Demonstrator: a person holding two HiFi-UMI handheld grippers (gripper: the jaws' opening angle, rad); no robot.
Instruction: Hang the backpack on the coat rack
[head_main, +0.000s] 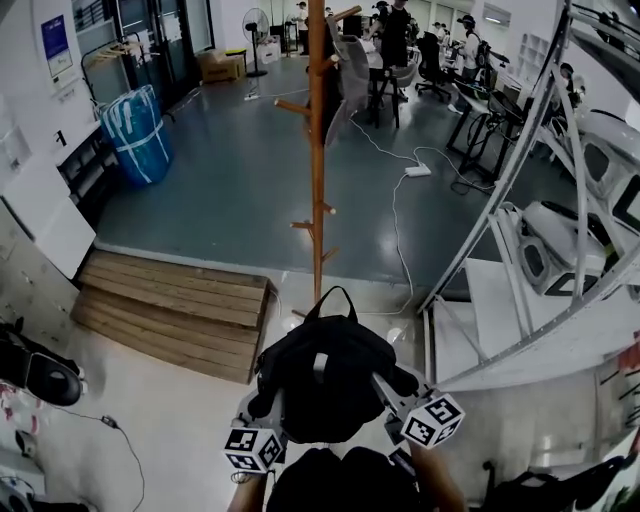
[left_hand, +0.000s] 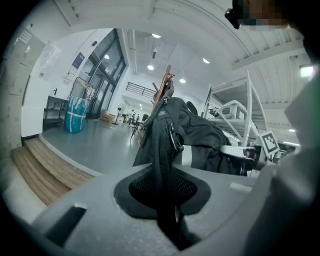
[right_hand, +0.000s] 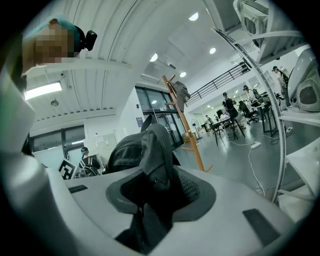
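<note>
The grey floor (head_main: 220, 200) is carrying the coat rack (head_main: 317, 150), which is standing close to its near edge. A wooden platform (head_main: 175, 310) is lying along that edge, at the left. A blue wrapped bundle (head_main: 138, 135) is standing by the left edge. A white power strip (head_main: 418, 171) is lying right of the rack, with its cable (head_main: 397, 230) trailing toward the near edge.

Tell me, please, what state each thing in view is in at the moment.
Black fabric backpack: held off the floor, not yet hung.
Tall wooden coat rack: upright, ahead of the backpack.
Left gripper: fingers shut on a backpack strap.
Right gripper: fingers shut on a padded backpack strap.
</note>
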